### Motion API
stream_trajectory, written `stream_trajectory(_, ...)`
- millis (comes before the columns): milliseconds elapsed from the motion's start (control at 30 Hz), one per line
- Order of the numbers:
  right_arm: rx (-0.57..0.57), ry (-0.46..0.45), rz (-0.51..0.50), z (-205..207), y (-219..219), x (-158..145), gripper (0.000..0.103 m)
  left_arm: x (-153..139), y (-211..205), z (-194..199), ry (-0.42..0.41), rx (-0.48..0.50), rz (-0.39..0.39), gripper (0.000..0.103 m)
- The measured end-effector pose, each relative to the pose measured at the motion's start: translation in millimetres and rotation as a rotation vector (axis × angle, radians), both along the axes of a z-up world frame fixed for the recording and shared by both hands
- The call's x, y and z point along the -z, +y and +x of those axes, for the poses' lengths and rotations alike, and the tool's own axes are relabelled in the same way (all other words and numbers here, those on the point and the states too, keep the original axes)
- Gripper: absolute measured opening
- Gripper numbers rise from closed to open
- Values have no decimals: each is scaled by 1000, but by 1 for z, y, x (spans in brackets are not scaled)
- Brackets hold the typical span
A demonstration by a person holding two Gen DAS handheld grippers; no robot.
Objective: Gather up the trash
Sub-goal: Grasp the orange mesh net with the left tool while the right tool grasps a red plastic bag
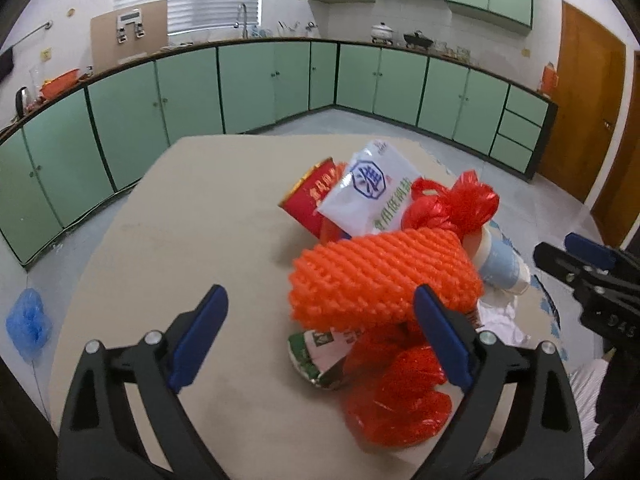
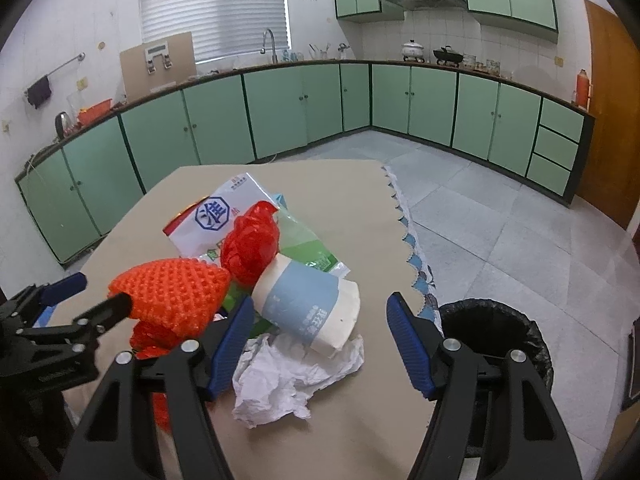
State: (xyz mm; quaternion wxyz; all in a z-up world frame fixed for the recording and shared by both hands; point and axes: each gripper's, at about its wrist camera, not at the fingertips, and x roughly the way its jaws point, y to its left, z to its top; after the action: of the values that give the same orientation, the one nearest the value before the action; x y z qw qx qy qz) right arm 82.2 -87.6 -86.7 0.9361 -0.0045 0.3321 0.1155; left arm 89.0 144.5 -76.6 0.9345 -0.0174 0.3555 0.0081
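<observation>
A heap of trash lies on the beige table (image 1: pixel 192 240). It holds an orange foam net (image 1: pixel 380 276), a white salt bag (image 1: pixel 370 188), a red can (image 1: pixel 310 196), red plastic bags (image 1: pixel 452 204), a blue-white paper cup (image 2: pixel 308 300), crumpled white paper (image 2: pixel 288 376) and a green-white wrapper (image 1: pixel 320 352). My left gripper (image 1: pixel 320 336) is open, above the near edge of the heap, with its right finger against the net. My right gripper (image 2: pixel 320 340) is open over the crumpled paper and the cup. The left gripper also shows in the right wrist view (image 2: pixel 72 300).
A black-lined trash bin (image 2: pixel 500 328) stands on the tiled floor right of the table. Green cabinets and a counter run along the far walls. A brown door (image 1: pixel 588 108) is at the right. A blue bag (image 1: pixel 28 320) lies on the floor at the left.
</observation>
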Motion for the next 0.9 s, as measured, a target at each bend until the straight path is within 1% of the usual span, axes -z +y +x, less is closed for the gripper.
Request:
stream_trajectory(67,4,2,-7,1,-1,1,68,6,-2,6,14,14,-11,91)
stream_trajectory(100,5,3,-10,1,-1,1,68,7,-3,8,17,22,-24,89)
stream_trajectory(133,5,3,-14,1,-1,1,68,7,-3,9,13,31,-34,78)
stream_trajectory(167,5,3,-17,1,0,1,68,8,-4,9,13,43,-40,71)
stream_trajectory(233,2,1,-21,2,3,2,68,8,-5,9,11,71,-50,46)
stream_trajectory(267,-2,1,-22,2,5,2,68,8,-5,8,7,78,-51,40)
stream_trajectory(333,-10,-1,-27,3,10,1,68,7,-5,5,-12,91,-55,22)
stream_trajectory(367,-13,-3,-31,4,12,1,68,6,-4,4,-24,94,-58,17)
stream_trajectory(433,-20,-4,-32,6,16,0,68,3,-1,2,-54,84,-60,13)
stream_trajectory(533,-30,-12,-28,10,21,-3,68,-5,2,-3,-96,71,-50,11)
stream_trajectory(700,-45,-34,-19,23,31,-9,68,-23,15,-12,-168,23,-50,10)
stream_trajectory(800,-60,-28,-4,36,38,-8,68,-32,20,-16,-214,-8,-23,10)
stream_trajectory(833,-61,-25,-1,40,39,-7,65,-34,21,-16,-225,-17,-6,10)
stream_trajectory(867,-65,-15,4,46,42,-5,59,-35,21,-16,-229,-23,1,10)
stream_trajectory(900,-71,-4,12,49,43,-3,56,-35,23,-14,-230,-30,5,10)
